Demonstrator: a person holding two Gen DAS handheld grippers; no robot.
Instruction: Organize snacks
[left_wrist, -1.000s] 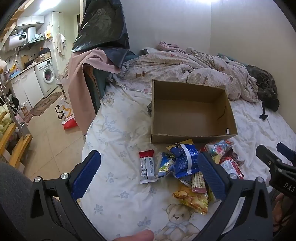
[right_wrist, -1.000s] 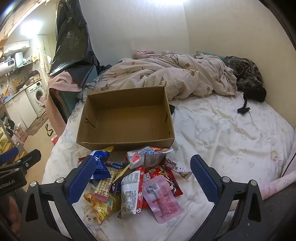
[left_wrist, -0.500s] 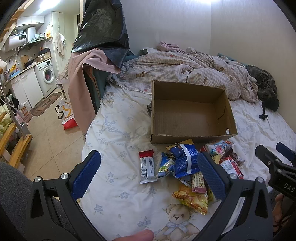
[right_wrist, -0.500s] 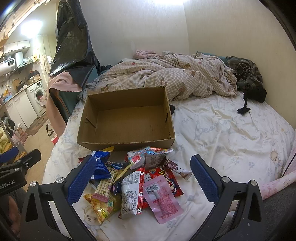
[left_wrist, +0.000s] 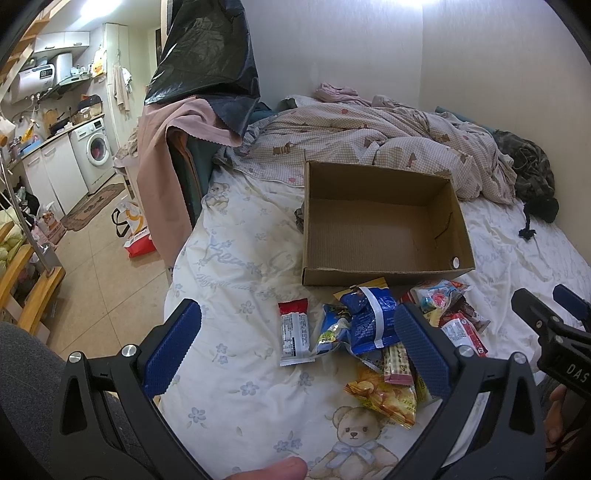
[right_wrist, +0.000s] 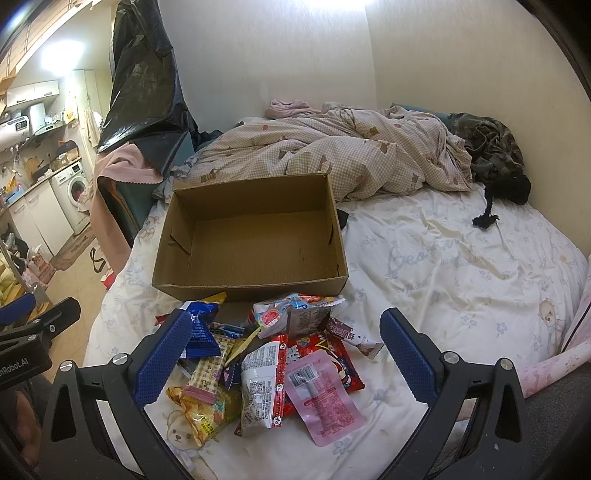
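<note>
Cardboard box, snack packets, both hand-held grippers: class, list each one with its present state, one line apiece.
cardboard box: open-topped, empty, upright on the bed.
snack packets: loose heap on the sheet in front of the box, none inside.
red-and-white packet: flat, apart from the heap.
left hand-held gripper: open, holding nothing.
right hand-held gripper: open, holding nothing.

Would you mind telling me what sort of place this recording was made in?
Probably a small studio flat: a bed with a rumpled quilt, and a kitchen corner with a washing machine just beyond it.
</note>
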